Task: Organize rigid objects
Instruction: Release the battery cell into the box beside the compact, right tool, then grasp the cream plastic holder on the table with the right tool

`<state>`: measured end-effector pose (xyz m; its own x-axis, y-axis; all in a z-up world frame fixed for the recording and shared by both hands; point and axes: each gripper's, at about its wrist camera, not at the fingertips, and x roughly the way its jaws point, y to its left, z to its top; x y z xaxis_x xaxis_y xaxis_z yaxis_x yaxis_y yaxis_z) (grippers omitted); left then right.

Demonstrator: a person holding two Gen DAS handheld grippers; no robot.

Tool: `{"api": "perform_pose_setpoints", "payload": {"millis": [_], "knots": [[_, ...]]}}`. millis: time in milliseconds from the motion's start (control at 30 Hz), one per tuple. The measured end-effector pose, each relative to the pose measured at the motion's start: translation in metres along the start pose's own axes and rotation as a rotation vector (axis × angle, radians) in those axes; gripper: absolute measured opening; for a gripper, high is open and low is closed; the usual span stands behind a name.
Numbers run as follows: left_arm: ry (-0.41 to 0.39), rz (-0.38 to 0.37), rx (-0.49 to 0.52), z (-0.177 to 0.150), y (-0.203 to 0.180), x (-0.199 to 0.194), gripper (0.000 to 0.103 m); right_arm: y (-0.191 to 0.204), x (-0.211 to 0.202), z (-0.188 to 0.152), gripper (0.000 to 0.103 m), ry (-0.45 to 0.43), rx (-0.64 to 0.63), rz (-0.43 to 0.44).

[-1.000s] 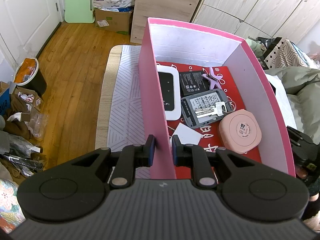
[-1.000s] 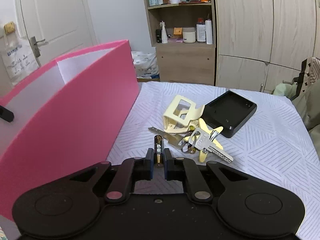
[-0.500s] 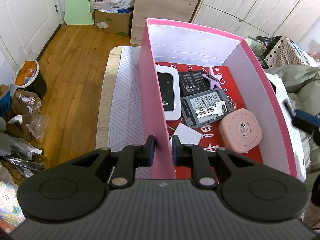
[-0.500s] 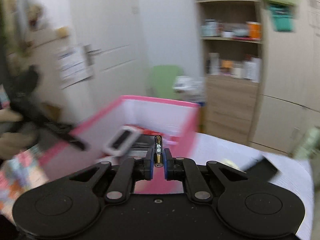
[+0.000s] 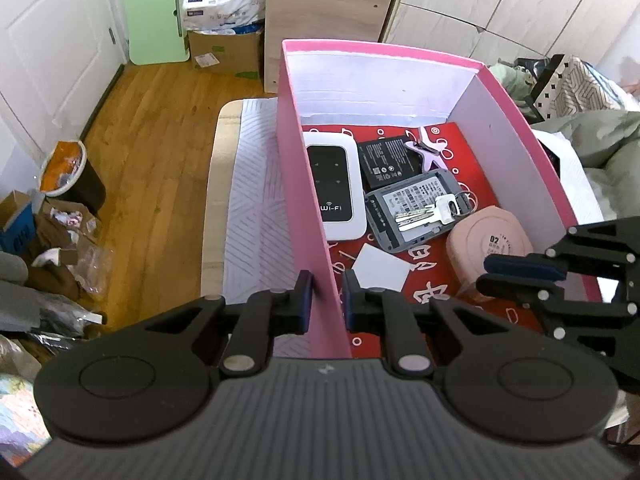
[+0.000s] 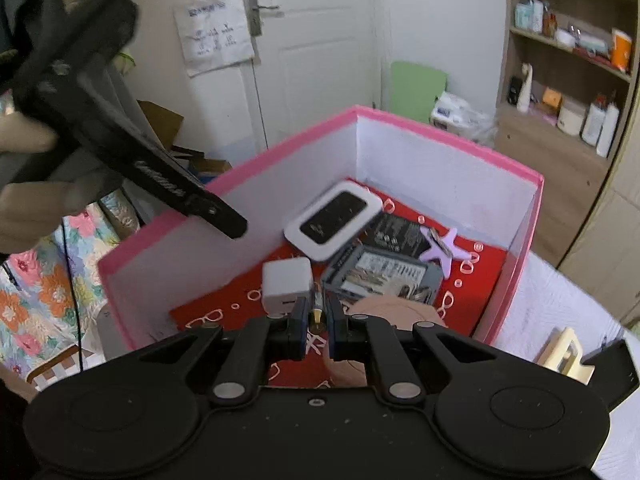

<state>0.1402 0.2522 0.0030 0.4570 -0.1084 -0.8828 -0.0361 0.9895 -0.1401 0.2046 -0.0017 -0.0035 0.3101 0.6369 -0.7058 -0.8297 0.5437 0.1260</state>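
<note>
A pink box (image 5: 308, 216) with white inner walls and a red floor stands on the table. My left gripper (image 5: 324, 300) is shut on its left wall near the front corner. In the box lie a white WiFi router (image 5: 336, 184), a black battery (image 5: 382, 158), a grey device (image 5: 416, 208) with keys on it, a purple star clip (image 5: 428, 150), a white charger (image 6: 286, 282) and a round pink case (image 5: 490, 244). My right gripper (image 6: 318, 314) is shut on a small black battery (image 6: 317, 308), end-on above the box floor. It also shows in the left wrist view (image 5: 516, 274).
A cream plastic holder (image 6: 564, 354) and a black charger cradle (image 6: 612, 368) lie on the patterned tablecloth (image 6: 560, 300) right of the box. A wooden shelf unit (image 6: 568, 64) and wardrobe stand behind. Clutter lies on the wood floor (image 5: 132, 168) to the left.
My right gripper has carried the small battery from the tablecloth over the box's right wall and down into the box. My left gripper has kept its hold on the wall.
</note>
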Motion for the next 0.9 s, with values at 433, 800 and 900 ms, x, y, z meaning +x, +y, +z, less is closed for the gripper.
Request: {"api": "perform_pose_setpoints", "payload": {"millis": [433,800,900], "knots": [[-0.004,-0.002,-0.025,-0.001,0.002,-0.001,0.014,-0.035,-0.055,-0.014,0.027,-0.172,0.174,-0.026],[-0.016,-0.006,-0.037,-0.004,0.004,-0.001,0.014,-0.099,-0.086,-0.068,0.036,-0.131,0.318,-0.244],[-0.011,-0.003,-0.040,-0.003,0.003,-0.001,0.014,-0.109,-0.078,-0.082,0.038,-0.106,0.338,-0.276]]}}
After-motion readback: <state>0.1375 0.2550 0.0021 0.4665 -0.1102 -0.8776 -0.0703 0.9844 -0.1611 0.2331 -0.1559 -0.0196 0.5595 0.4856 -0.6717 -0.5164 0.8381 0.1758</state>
